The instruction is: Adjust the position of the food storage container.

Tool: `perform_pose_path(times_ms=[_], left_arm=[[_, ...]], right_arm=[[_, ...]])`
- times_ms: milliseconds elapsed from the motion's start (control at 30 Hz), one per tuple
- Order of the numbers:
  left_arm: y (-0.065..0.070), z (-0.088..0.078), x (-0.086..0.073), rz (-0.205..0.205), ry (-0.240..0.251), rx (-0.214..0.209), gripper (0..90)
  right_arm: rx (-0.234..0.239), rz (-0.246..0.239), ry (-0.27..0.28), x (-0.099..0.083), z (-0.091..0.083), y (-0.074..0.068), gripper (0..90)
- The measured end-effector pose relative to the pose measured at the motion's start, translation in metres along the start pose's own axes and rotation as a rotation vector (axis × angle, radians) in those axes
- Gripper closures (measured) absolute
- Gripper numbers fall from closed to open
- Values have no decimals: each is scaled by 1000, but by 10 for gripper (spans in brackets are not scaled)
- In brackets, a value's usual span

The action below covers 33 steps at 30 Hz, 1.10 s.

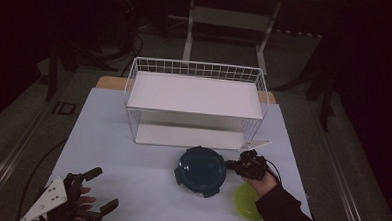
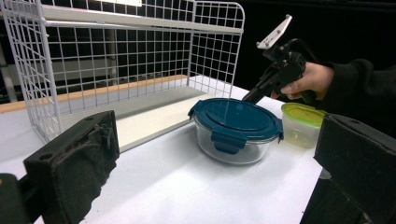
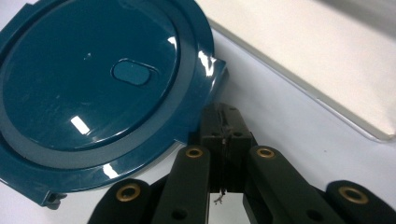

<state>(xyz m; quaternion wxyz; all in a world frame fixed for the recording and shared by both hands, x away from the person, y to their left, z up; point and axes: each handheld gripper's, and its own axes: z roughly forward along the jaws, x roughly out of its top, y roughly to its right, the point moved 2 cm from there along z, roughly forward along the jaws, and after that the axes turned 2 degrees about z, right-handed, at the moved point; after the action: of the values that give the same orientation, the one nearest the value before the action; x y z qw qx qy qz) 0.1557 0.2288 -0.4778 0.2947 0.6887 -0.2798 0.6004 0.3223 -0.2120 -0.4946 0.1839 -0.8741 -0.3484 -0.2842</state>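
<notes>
A: We see the white wire rack (image 1: 194, 98) at the back of the counter (image 1: 131, 182), and the blue-lidded glass container (image 1: 201, 171) just in front.

B: Our right gripper (image 3: 224, 128), jaws pressed together, sits at its rim; our left gripper (image 1: 103, 189) stands wide apart, well away.

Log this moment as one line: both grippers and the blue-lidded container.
right gripper: shut, fingers at rim of blue lid, nothing visibly held | left gripper: open, apart | glass container: lidded, before wire rack
</notes>
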Motion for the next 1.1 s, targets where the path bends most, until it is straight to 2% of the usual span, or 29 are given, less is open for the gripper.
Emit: perform_pose_path(times_ms=[300,500,633,667,733,867,967,1033,1100], left_arm=[[1,1,0,1,-6,-3,0],[1,2,-1,6,-10,-4,0],[2,2,-1,7,-12,-6,0],[2,2,-1,7,-13,-7,0],[2,2,-1,6,-14,-8,0],[2,3,-1,5,-14,-10,0],[2,3,-1,5,-14,-11,0],[2,2,-2,7,-15,-8,0],[2,2,-2,7,-14,-8,0]], right_arm=[[9,12,-10,1,-1,0,900],[65,16,-14,0,-1,-6,900],[76,-5,-8,5,-2,-14,900],[76,-24,-14,6,-3,-17,900],[78,-32,-26,7,-3,-22,900],[136,-27,-28,7,-4,-26,900],[135,-41,-21,9,-5,-27,900],[83,-53,-32,10,-5,-24,900],[85,-51,-34,10,-3,-21,900]])
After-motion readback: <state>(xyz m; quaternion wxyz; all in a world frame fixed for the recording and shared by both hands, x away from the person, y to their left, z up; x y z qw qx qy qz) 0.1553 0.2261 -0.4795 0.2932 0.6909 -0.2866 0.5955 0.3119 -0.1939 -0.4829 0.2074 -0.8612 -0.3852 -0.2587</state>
